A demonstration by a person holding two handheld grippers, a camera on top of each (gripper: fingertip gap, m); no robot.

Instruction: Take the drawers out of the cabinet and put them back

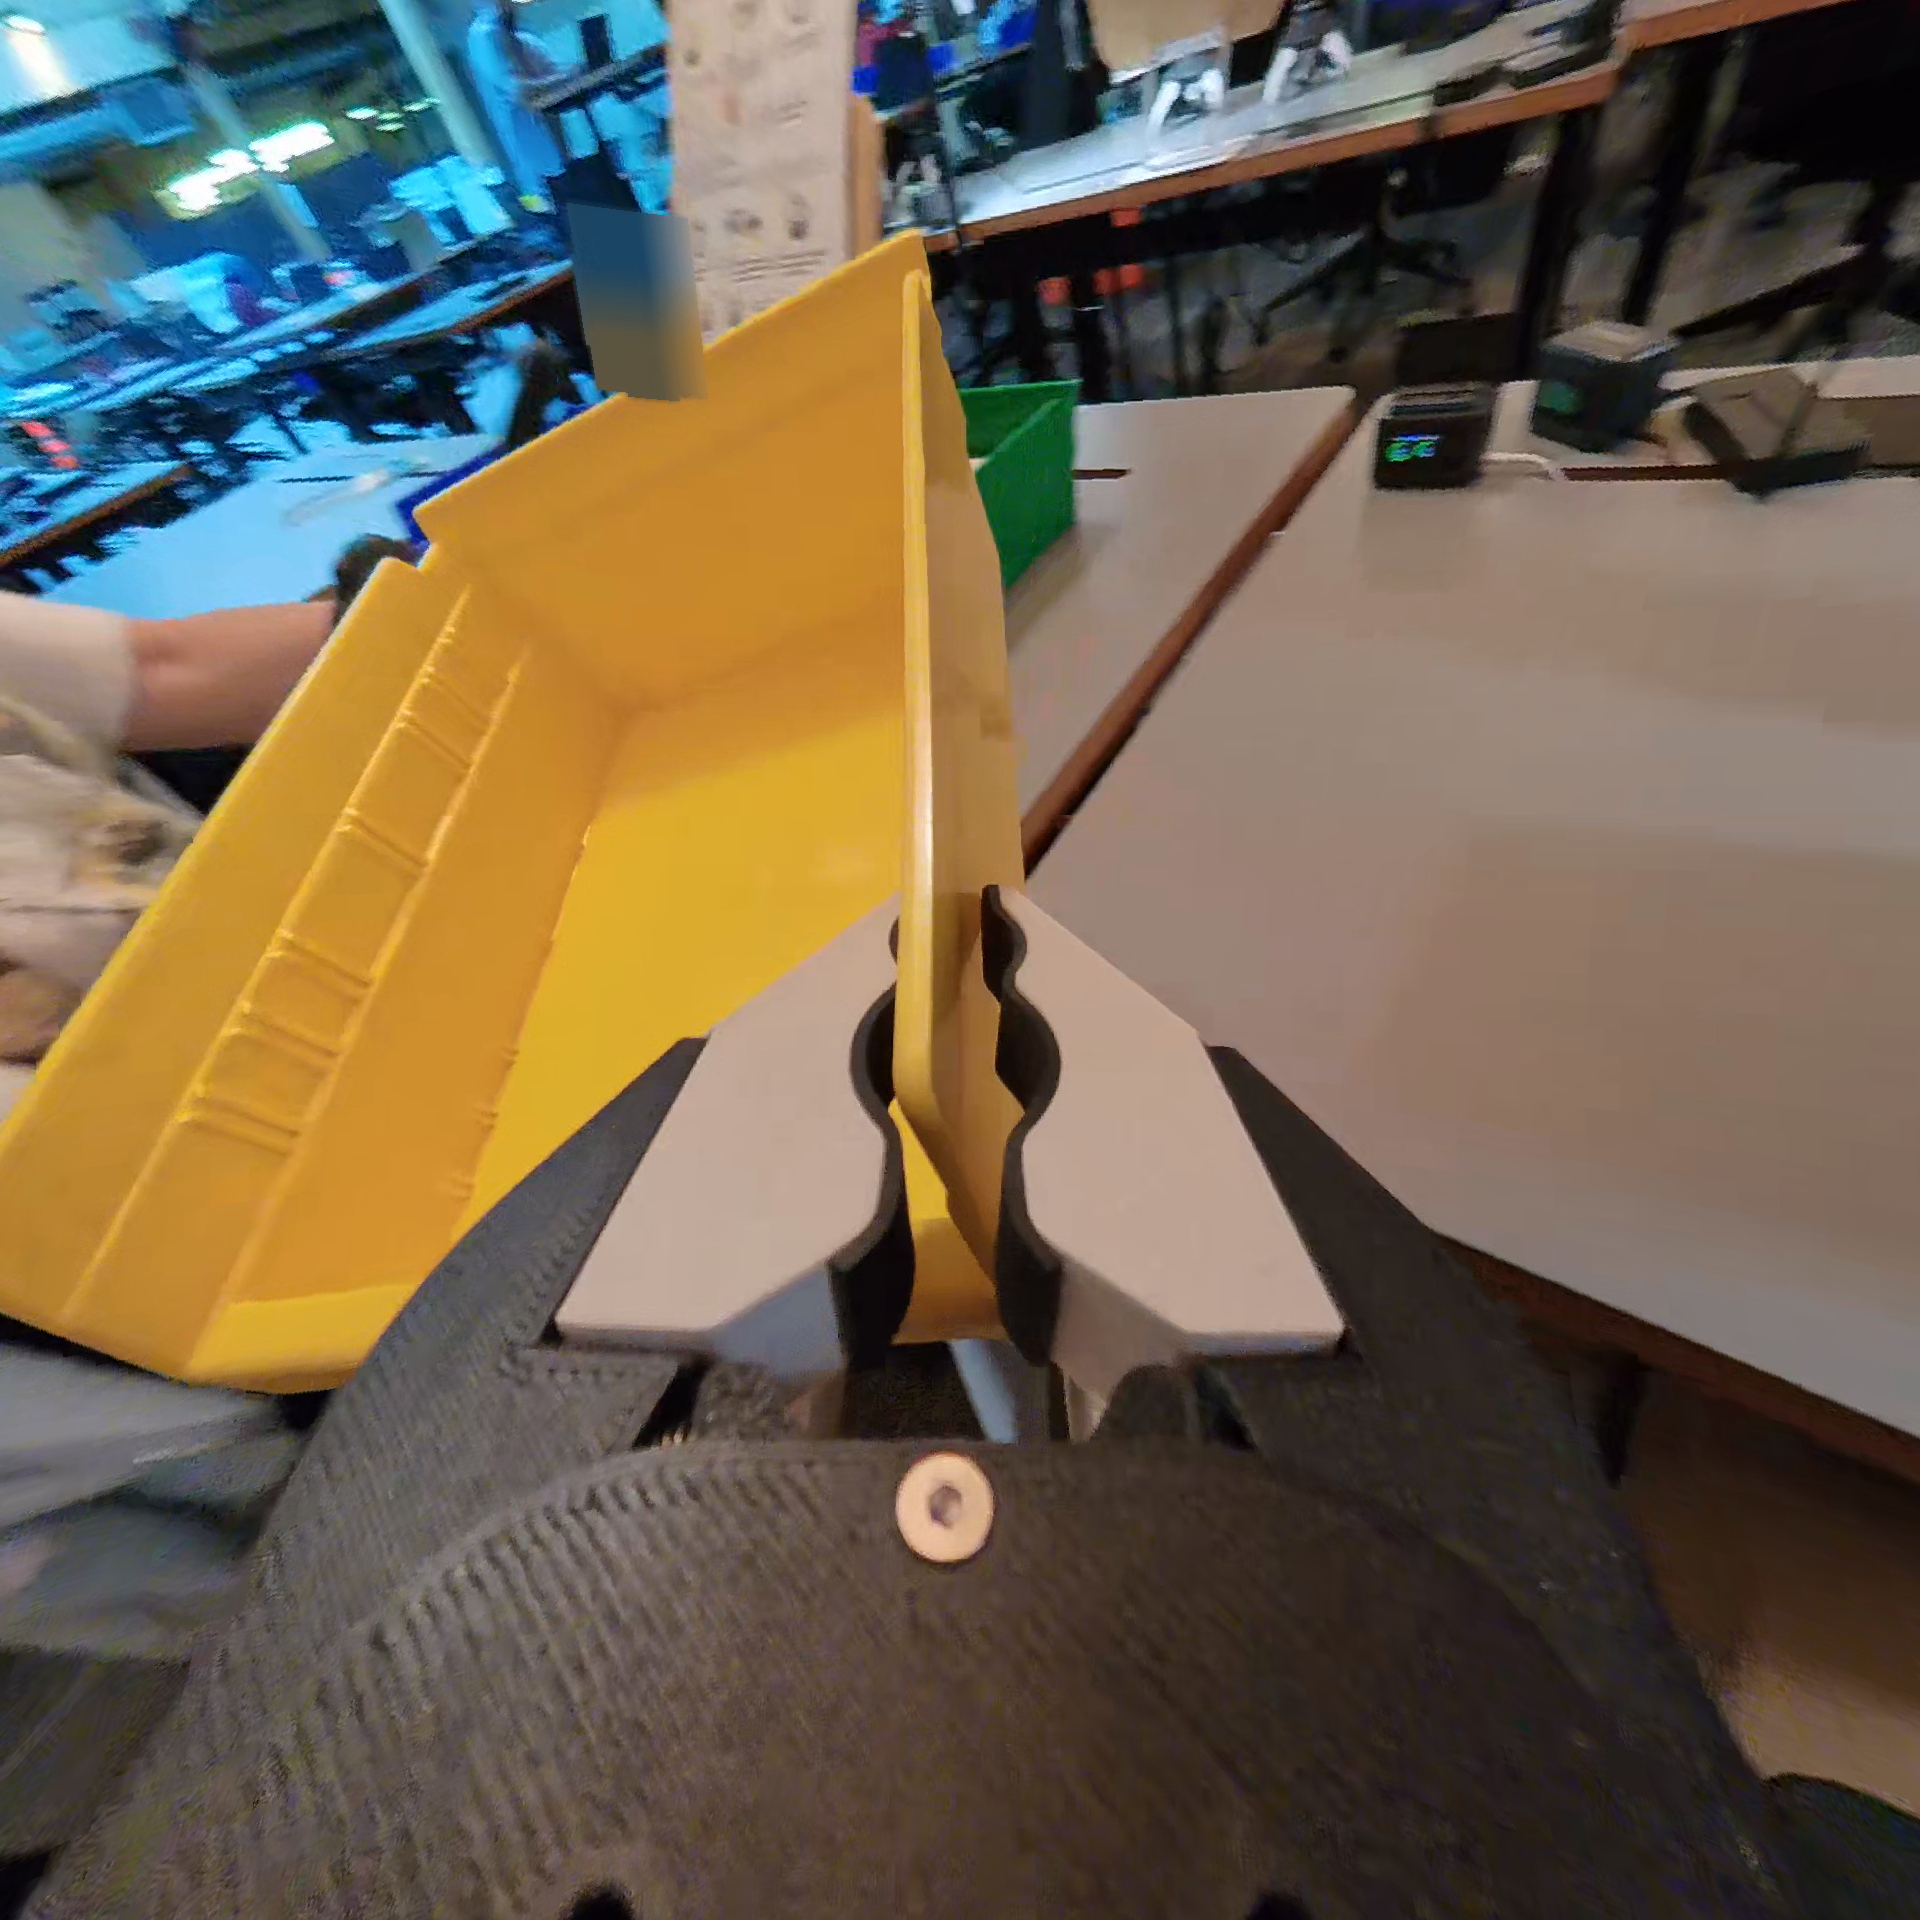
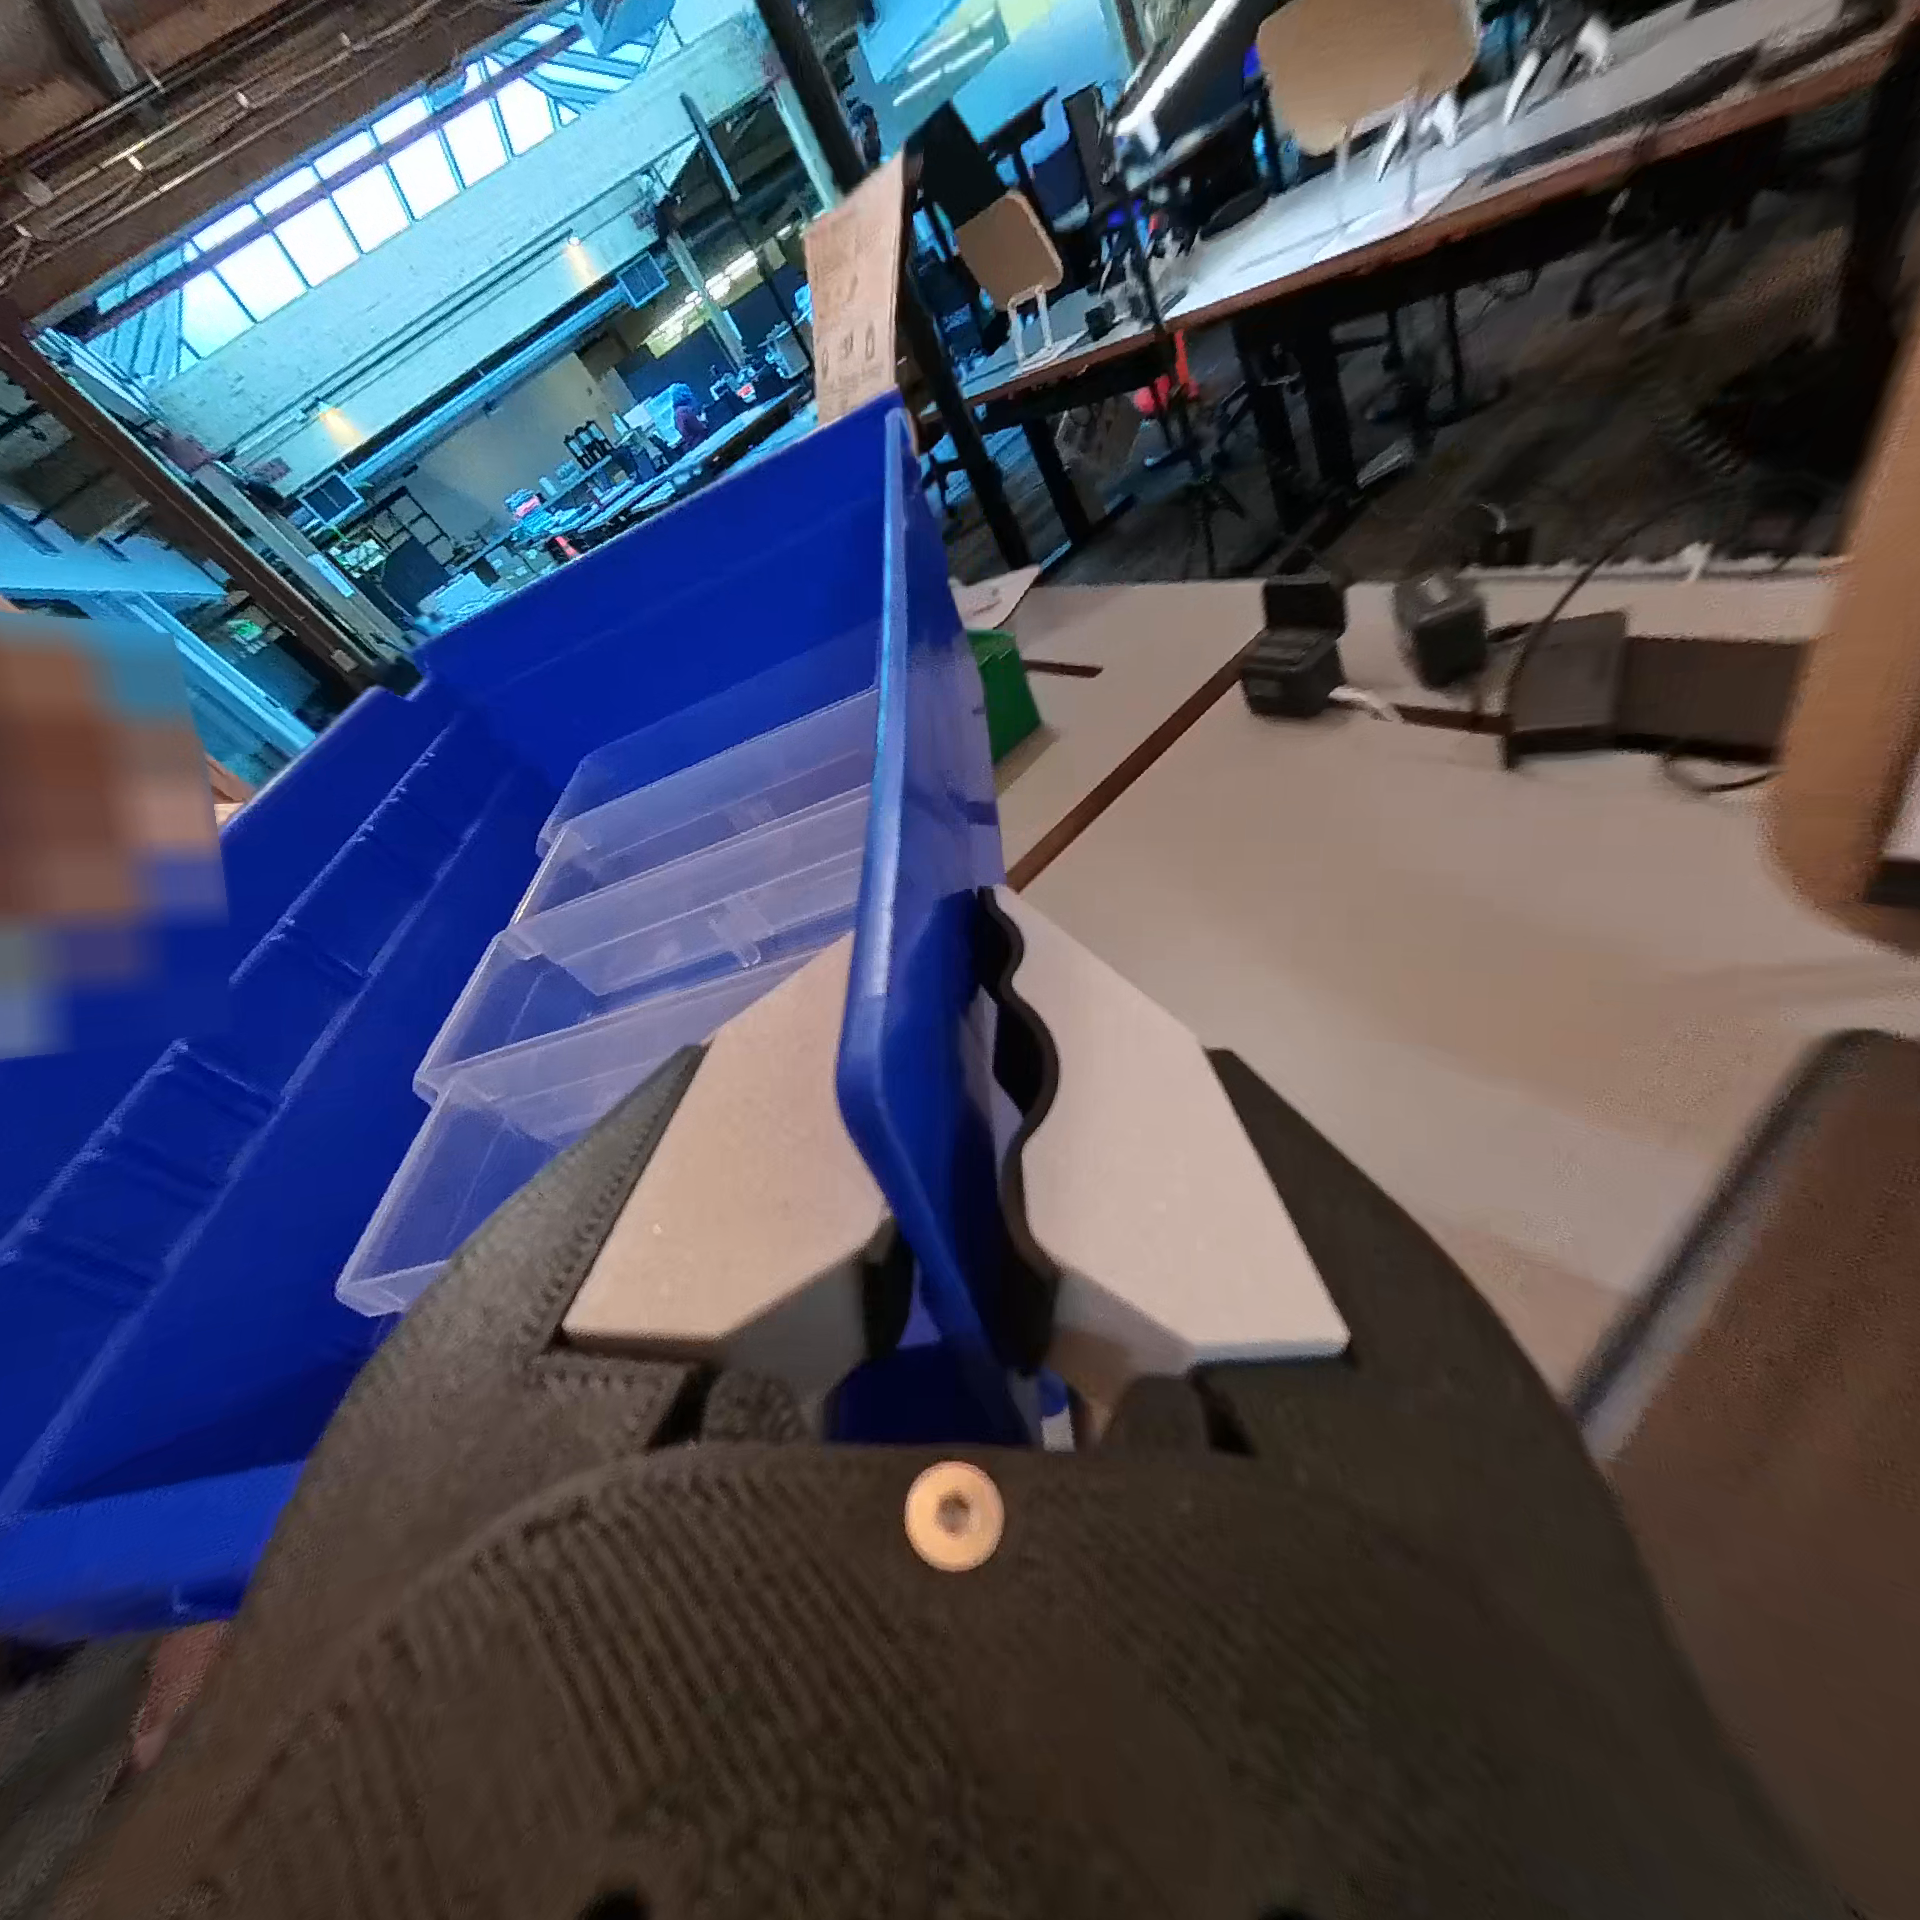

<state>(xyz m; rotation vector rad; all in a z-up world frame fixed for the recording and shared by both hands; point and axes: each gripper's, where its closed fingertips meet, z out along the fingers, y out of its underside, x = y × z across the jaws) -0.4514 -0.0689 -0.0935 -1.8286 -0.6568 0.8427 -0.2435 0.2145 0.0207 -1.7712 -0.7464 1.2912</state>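
In the left wrist view, my left gripper (image 1: 940, 1049) is shut on the right side wall of an empty yellow plastic drawer (image 1: 665, 831) and holds it in the air, tilted. In the right wrist view, my right gripper (image 2: 935, 1049) is shut on the right side wall of a blue plastic drawer (image 2: 312, 987), also held up and tilted. Several clear plastic boxes (image 2: 623, 956) lie inside the blue drawer. The cabinet is not in view.
A green bin (image 1: 1023, 468) stands on the grey table (image 1: 1507, 779) behind the yellow drawer and shows in the right wrist view (image 2: 1003, 686). Small black devices (image 1: 1429, 447) and cables lie at the table's far right. A person's arm (image 1: 218, 665) is at left. A brown board (image 2: 1860, 623) is at right. Tip to tip, the grippers are about 35 cm apart.
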